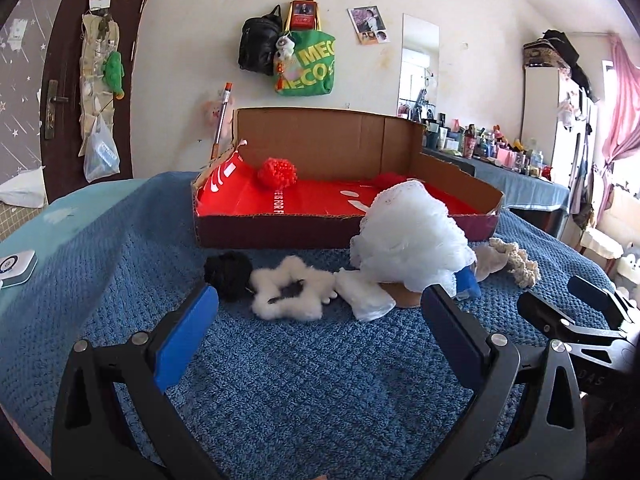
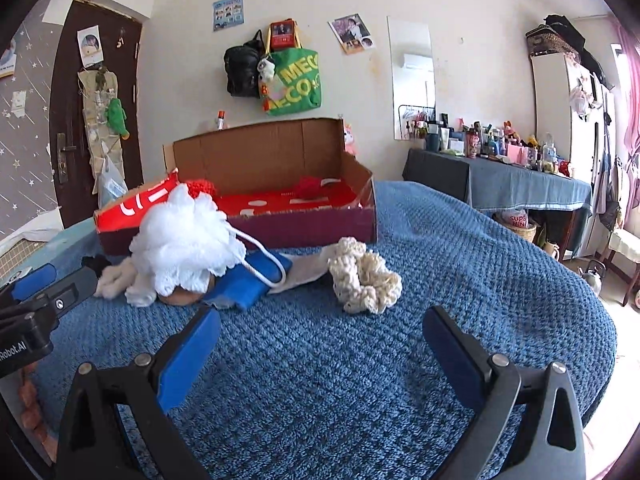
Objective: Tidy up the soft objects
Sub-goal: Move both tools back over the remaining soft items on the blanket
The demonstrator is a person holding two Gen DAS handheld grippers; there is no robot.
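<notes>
So both grippers hover low over the blue knit blanket (image 1: 280, 380), left gripper (image 1: 320, 320) and right gripper (image 2: 322, 340) each with fingers spread wide, nothing in them. The soft stuff sits just in front of the cardboard box (image 1: 328, 140): white mesh pouf (image 1: 408, 240), fluffy white scrunchie (image 1: 292, 292), black scrunchie (image 1: 228, 274), cream crochet scrunchie (image 2: 364, 276). A red pom-pom (image 1: 277, 172) is already inside the box.

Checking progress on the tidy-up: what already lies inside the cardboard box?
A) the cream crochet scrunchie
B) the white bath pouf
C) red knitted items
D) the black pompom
C: a red knitted item lies in the box; the pouf, pompom and scrunchie lie on the blanket.
</notes>
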